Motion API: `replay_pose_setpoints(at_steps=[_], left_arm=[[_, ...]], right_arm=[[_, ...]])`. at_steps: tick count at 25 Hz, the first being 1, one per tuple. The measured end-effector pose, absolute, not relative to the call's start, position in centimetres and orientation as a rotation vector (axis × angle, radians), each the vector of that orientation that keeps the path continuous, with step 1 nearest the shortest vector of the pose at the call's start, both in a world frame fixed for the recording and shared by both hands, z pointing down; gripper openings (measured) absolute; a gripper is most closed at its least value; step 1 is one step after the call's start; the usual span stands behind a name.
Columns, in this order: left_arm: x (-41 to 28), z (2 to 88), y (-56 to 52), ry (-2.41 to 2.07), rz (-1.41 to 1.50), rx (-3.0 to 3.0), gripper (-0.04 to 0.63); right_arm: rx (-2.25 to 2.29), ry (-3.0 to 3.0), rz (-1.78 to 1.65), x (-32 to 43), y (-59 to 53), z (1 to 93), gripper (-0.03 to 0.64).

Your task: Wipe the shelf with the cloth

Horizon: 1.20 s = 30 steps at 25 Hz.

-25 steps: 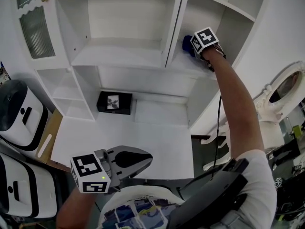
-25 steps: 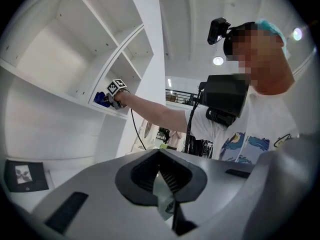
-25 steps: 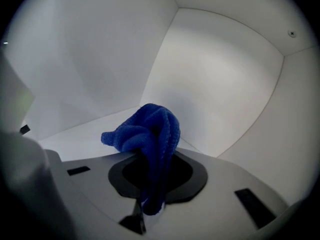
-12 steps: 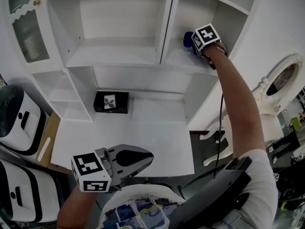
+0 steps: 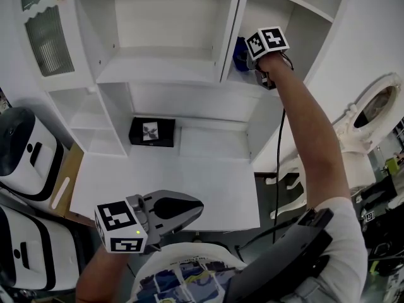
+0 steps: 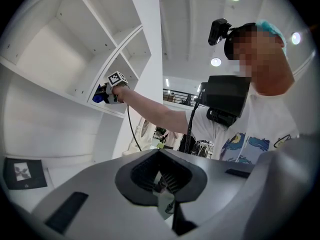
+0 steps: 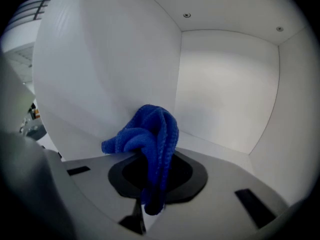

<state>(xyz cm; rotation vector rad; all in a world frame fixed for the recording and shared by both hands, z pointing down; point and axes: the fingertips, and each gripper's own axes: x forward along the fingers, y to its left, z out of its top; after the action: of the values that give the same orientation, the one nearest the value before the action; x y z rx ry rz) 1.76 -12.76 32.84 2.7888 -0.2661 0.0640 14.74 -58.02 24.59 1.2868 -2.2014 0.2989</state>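
Note:
A blue cloth (image 5: 239, 52) is pressed on the white shelf (image 5: 247, 79) in the cabinet's upper right compartment, close to the divider wall. My right gripper (image 5: 250, 54) is shut on the blue cloth; its marker cube covers most of the jaws. In the right gripper view the bunched cloth (image 7: 151, 134) sticks up out of my right gripper (image 7: 156, 170), with the shelf board (image 7: 220, 149) beyond it. My left gripper (image 5: 196, 208) hangs low near my body, shut and empty. The left gripper view shows my left gripper (image 6: 161, 178) and the far-off cloth (image 6: 99, 95).
The compartment's left wall (image 7: 100, 74) rises right beside the cloth. A black box (image 5: 151, 132) lies at the back of the white desk surface (image 5: 189, 182). White and black appliances (image 5: 25, 156) stand at the left, a white chair (image 5: 372, 122) at the right.
My right gripper has slid the cloth leftwards along the shelf, up to the divider wall. The left gripper has stayed put.

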Motion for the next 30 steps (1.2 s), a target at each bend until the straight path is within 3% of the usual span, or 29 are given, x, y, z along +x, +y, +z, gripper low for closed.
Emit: replay_pose_setpoints(at_steps=[7, 30], left_arm=[[0.7, 33.0, -11.9, -0.291, 0.054, 2.785, 0.012], [1.4, 32.9, -11.7, -0.179, 0.047, 2.795, 0.012]], right_arm=[[1.284, -2.221, 0.426, 14.1, -58.3, 26.4, 0.067], [1.507, -1.700, 0.089, 27.1, -57.1, 26.7, 0.067]])
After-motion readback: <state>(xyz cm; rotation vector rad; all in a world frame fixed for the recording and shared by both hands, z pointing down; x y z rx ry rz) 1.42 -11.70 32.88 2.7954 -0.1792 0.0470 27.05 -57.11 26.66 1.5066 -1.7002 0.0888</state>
